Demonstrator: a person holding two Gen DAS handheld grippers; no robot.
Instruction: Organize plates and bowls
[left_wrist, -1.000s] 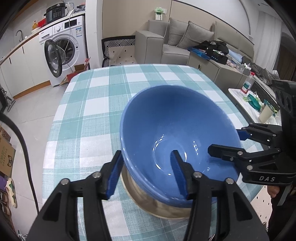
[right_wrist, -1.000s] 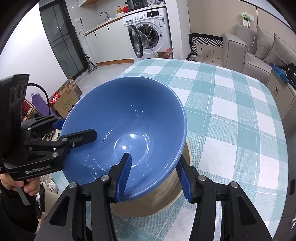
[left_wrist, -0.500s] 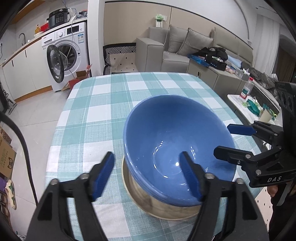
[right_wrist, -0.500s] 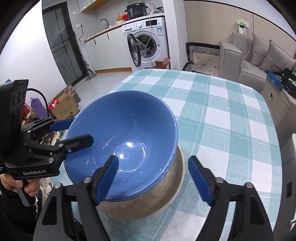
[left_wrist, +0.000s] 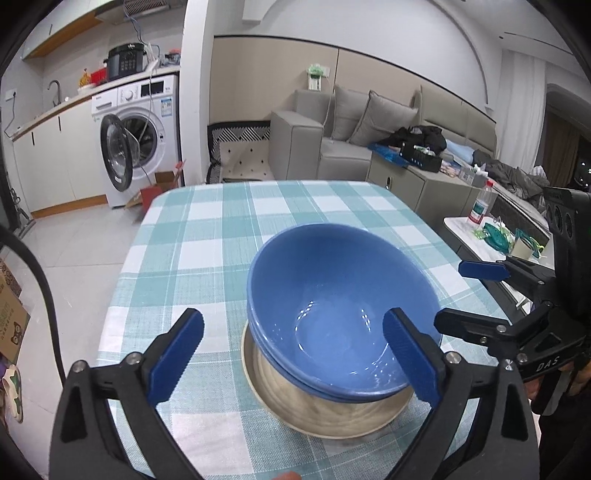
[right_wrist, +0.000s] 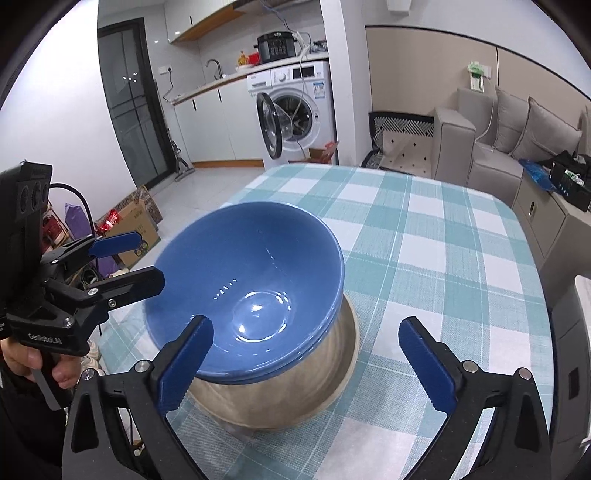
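A deep blue bowl (left_wrist: 332, 288) (right_wrist: 251, 258) sits nested on a second blue rim, inside a beige bowl (left_wrist: 306, 404) (right_wrist: 295, 391) on the teal checked table (left_wrist: 207, 236). My left gripper (left_wrist: 291, 347) straddles the stack's left rim with its jaws opening; the blue pads (left_wrist: 173, 356) stand clear of the bowl. My right gripper (right_wrist: 306, 354) does the same at the opposite rim, jaws opening, pads (right_wrist: 424, 365) off the bowl. Each wrist view shows the other gripper at the side: the right gripper (left_wrist: 465, 295) and the left gripper (right_wrist: 136, 264), both spread wide. Nothing is held.
The table's far half (right_wrist: 443, 258) carries only the cloth. Beyond it are a washing machine (left_wrist: 136, 136) with its door open, a grey sofa (left_wrist: 351, 140) and a side table with a bottle (left_wrist: 480, 206). Cardboard boxes (right_wrist: 136, 221) lie on the floor to the left.
Both grippers were closed on the blue bowl's rim; they have spread wide, let go and drawn back and up. The bowl now rests in the beige bowl.
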